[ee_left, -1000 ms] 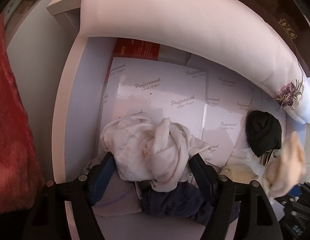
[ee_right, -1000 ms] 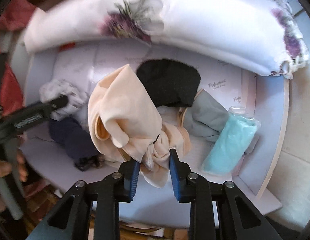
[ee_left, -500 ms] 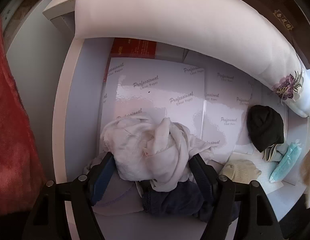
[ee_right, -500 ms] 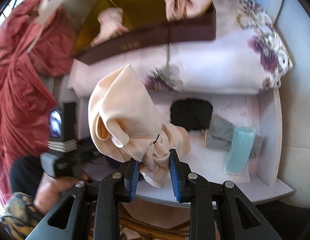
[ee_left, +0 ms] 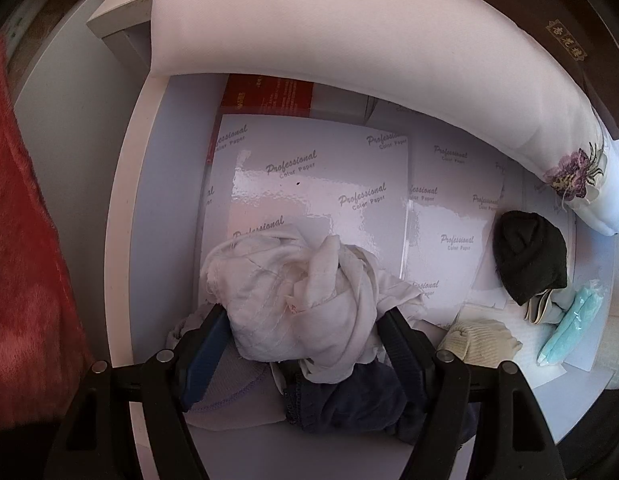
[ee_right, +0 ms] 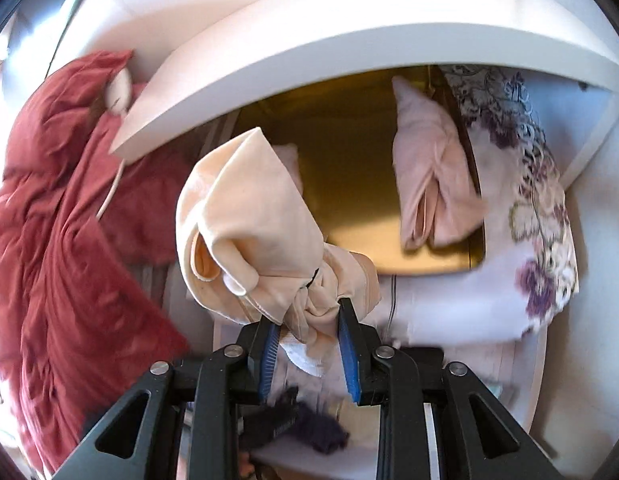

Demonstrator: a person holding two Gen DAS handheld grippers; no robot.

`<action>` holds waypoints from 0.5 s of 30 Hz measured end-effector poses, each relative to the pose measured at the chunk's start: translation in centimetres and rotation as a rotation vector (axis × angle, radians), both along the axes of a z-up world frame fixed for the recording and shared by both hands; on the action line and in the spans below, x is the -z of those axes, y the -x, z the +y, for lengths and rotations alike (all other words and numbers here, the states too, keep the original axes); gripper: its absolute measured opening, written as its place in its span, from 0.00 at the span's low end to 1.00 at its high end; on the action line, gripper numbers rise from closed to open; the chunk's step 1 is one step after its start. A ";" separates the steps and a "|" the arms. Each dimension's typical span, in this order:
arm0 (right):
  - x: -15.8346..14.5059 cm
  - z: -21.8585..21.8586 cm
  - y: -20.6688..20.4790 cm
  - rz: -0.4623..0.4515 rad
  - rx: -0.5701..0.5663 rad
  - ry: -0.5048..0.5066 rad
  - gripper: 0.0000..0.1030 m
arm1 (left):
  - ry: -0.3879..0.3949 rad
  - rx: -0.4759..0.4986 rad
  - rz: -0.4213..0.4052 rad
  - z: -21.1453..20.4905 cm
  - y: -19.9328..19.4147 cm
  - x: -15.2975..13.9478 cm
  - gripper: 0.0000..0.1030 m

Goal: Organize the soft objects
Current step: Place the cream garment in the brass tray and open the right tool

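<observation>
Left wrist view: straight down, close over the shelf (ee_left: pixel 165 208). Right wrist view: angled downward toward the gold box (ee_right: pixel 349 152). Shared: the floral pillow (ee_left: pixel 389 40).

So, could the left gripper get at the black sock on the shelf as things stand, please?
Probably not straight away. The left gripper is wide around a white cloth bundle, so it is occupied. The black sock lies uncovered on the paper sheets to the right, so the way looks free once the bundle is released.

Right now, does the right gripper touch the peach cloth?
Touching. The right wrist view shows the right gripper pinching the peach cloth bunched between both blue pads.
</observation>
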State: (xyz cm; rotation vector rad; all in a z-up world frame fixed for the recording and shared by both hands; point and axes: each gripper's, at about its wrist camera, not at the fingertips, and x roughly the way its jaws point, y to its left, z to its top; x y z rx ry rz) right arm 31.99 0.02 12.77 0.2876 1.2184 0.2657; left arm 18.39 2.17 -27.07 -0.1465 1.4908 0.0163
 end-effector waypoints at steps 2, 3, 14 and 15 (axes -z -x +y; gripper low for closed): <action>0.4 0.3 -1.8 0.004 0.019 0.027 0.27 | 0.000 -0.002 0.001 0.0 0.0 0.0 0.74; 0.4 0.6 -2.4 0.007 0.026 0.041 0.27 | 0.000 -0.002 0.002 0.0 0.0 0.0 0.74; 6.3 0.4 -9.1 0.153 0.138 0.200 0.33 | 0.001 -0.007 0.005 0.0 -0.2 0.1 0.74; 6.6 0.3 -9.3 0.155 0.149 0.202 0.33 | 0.001 -0.007 0.005 0.0 -0.2 0.1 0.74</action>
